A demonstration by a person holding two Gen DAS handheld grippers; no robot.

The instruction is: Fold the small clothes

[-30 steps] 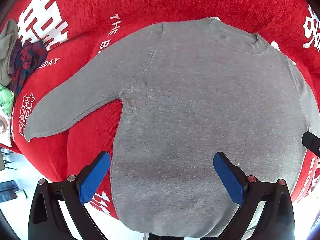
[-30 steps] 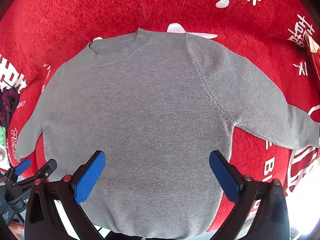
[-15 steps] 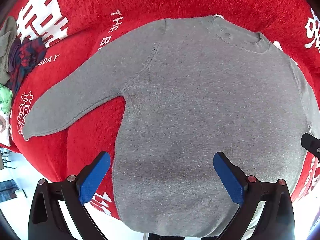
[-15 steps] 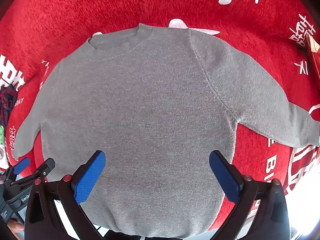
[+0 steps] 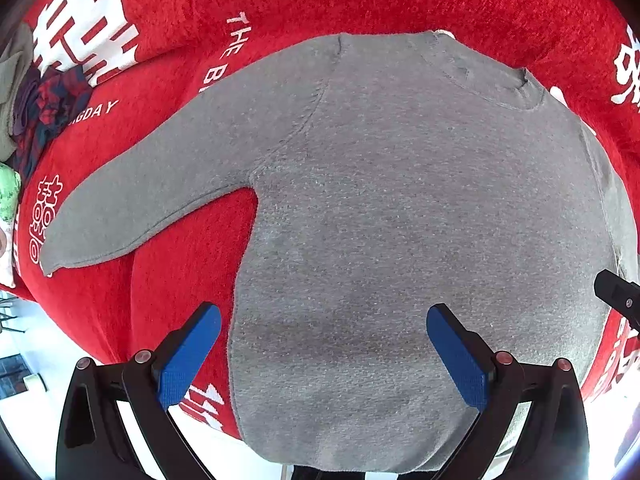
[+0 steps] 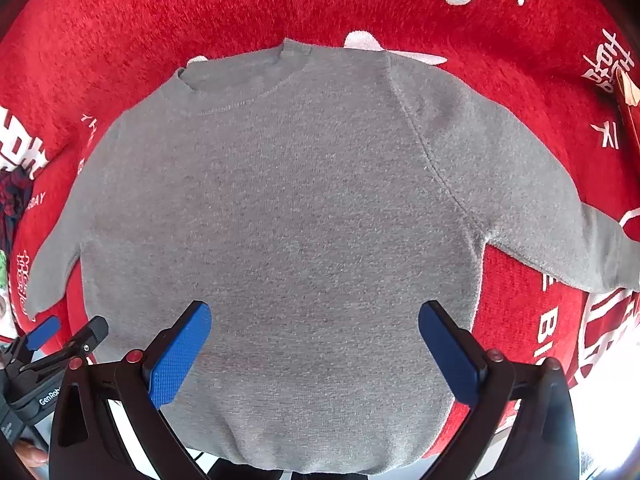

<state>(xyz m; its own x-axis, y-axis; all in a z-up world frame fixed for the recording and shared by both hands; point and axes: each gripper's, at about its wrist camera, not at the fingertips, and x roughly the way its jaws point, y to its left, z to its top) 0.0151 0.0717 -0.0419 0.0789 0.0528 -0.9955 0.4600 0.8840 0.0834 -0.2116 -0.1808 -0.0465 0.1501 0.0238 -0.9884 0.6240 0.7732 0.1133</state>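
Observation:
A small grey sweater point(image 5: 380, 208) lies flat and face up on a red blanket point(image 5: 168, 296), collar far, both sleeves spread out; it also shows in the right wrist view point(image 6: 288, 216). My left gripper point(image 5: 324, 352) is open and empty, hovering above the sweater's lower left part, its left finger over the red blanket beside the hem. My right gripper point(image 6: 316, 352) is open and empty above the sweater's lower right part. The left sleeve point(image 5: 132, 204) and the right sleeve point(image 6: 540, 216) lie straight.
The red blanket point(image 6: 120, 40) has white lettering. A pile of other clothes point(image 5: 32, 112) lies at the far left. The bed edge and a white floor point(image 5: 36, 344) are near me. The left gripper also shows at the right wrist view's lower left point(image 6: 44, 344).
Both grippers have drifted slightly closer to the sweater, which looks a little larger. Nothing was gripped or released.

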